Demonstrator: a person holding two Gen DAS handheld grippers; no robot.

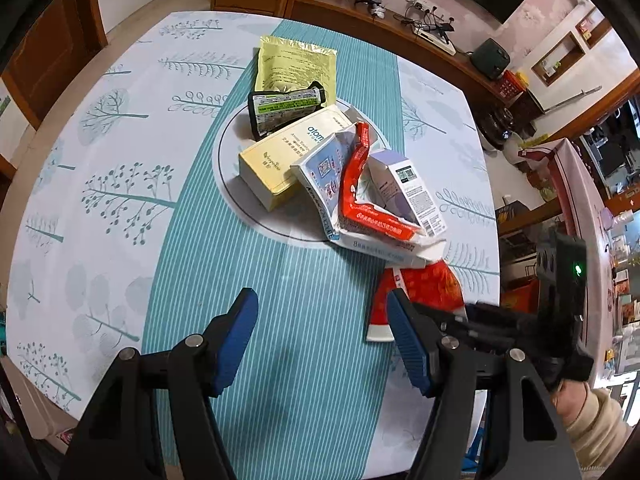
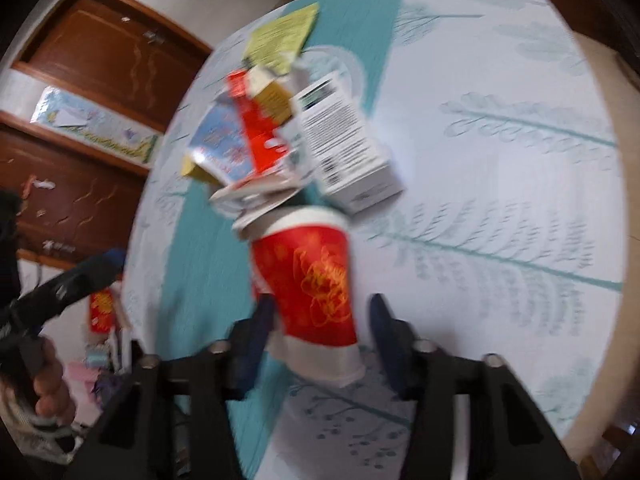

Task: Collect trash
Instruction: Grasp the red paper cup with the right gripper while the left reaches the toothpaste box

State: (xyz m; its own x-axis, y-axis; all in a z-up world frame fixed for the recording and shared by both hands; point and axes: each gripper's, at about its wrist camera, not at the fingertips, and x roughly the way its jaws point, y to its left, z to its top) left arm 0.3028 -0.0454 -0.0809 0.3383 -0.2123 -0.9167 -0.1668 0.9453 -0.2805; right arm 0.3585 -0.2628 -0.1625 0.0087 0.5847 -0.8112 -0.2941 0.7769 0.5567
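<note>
A pile of trash lies on a round white mat (image 1: 240, 208) mid-table: a yellow pouch (image 1: 296, 60), a black wrapper (image 1: 284, 106), a cream box (image 1: 288, 152), a crumpled blue-and-white carton (image 1: 324, 176), a bent red box (image 1: 356, 188) and a lilac box (image 1: 408, 184). Just in front of the pile lies a red paper cup (image 2: 312, 272) (image 1: 420, 288), rim toward the pile. My right gripper (image 2: 322, 312) straddles the cup's lower half; the left pad touches it, and a thin gap shows at the right pad. My left gripper (image 1: 320, 320) hangs open over the teal stripe, holding nothing.
The table wears a white tree-print cloth (image 1: 120, 160) with a teal striped band. Behind it runs a wooden sideboard (image 1: 360, 12) strewn with cables and devices. A wooden door (image 2: 100, 60) stands beyond the table's left edge. The right wrist view is motion-blurred.
</note>
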